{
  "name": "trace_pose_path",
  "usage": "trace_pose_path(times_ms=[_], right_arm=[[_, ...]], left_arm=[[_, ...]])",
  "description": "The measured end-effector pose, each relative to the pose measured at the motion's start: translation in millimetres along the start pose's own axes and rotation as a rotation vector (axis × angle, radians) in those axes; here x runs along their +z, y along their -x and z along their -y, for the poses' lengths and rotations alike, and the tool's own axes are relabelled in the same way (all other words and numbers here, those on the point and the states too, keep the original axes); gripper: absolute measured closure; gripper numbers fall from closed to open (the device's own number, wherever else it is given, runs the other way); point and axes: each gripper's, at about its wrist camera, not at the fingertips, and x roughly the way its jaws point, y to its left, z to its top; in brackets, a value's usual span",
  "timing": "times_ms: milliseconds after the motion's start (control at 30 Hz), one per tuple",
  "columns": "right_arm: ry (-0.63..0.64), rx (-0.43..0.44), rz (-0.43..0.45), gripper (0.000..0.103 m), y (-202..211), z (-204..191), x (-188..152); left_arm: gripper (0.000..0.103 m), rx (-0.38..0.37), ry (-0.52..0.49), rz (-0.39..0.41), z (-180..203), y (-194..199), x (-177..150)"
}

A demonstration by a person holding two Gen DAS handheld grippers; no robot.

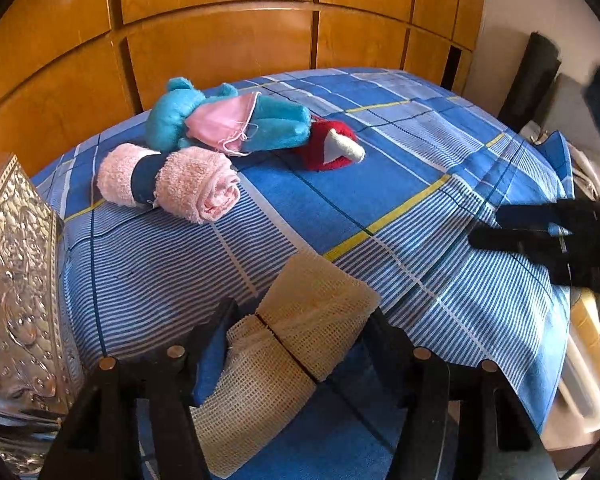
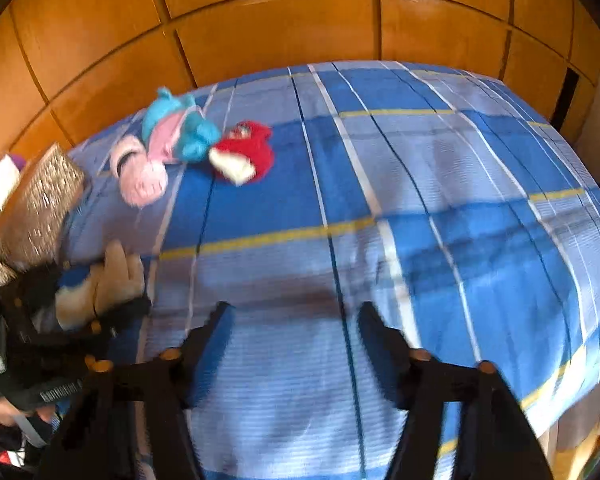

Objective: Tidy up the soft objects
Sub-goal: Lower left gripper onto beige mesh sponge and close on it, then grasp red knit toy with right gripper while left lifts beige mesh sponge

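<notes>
Box: a silver embossed box [image 1: 16, 280] is seen at the left edge of the bed [image 1: 440, 184]; judged the likely place for the soft things.
Placed group: a pink towel roll [image 1: 168, 184], a blue plush toy [image 1: 228, 120] and a red plush toy [image 1: 332, 146] are laid close together.
Left gripper [image 1: 296, 340]: a beige mesh cloth roll [image 1: 296, 340] is held between its jaws.
Advice: the roll should be gripped near its band, lifted clear and set beside the towel roll.
Right gripper [image 2: 296, 320]: parted about halfway, nothing held, above bare sheet.
</notes>
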Motion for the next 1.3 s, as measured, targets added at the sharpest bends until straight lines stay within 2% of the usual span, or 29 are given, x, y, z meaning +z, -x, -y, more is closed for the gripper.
trace_pose_path(times_ms=[33,167,333,400,500,567,600,667,767,967,1067,1233,1300], right_arm=[[0.017,-0.003,0.001,0.052,-1,-2,7],[0.099,-0.009,0.041,0.055,-7,-16,44],[0.046,0.017,0.064,0.055,-27,-13,93],[0.026,0.041,0.036,0.055,-44,-13,110],[0.043,0.068,-0.063,0.055,-81,-25,126],[0.059,0.082,-0.139,0.055,-105,-34,129],[0.074,0.075,-0.134,0.055,-108,-38,128],[0.101,0.071,-0.127,0.073,-105,-46,126],[0.108,0.025,-0.112,0.083,-90,-45,118],[0.128,-0.066,-0.136,0.082,-50,-23,66],[0.078,-0.064,-0.125,0.08,-34,-9,39],[-0.027,-0.057,-0.044,0.078,-27,-2,21],[-0.029,-0.071,-0.018,0.078,-26,-5,17]], left_arm=[[0.04,-0.01,0.013,-0.002,-2,0,0],[0.042,-0.055,0.107,-0.026,-15,7,3],[0.044,-0.056,0.1,-0.015,-17,8,0],[0.044,-0.041,0.073,-0.001,-13,6,-2],[0.043,-0.004,0.033,0.026,-6,4,-6],[0.043,-0.007,0.033,0.032,-6,4,-6],[0.043,-0.015,0.036,0.036,-7,4,-7],[0.042,-0.015,0.037,0.041,-7,4,-8],[0.042,-0.007,0.031,0.045,-6,5,-9],[0.042,0.0,0.024,0.048,-6,7,-11],[0.042,0.005,0.021,0.045,-6,6,-10],[0.046,0.024,0.007,0.017,-1,5,-4],[0.048,0.025,0.031,-0.008,-2,4,0]])
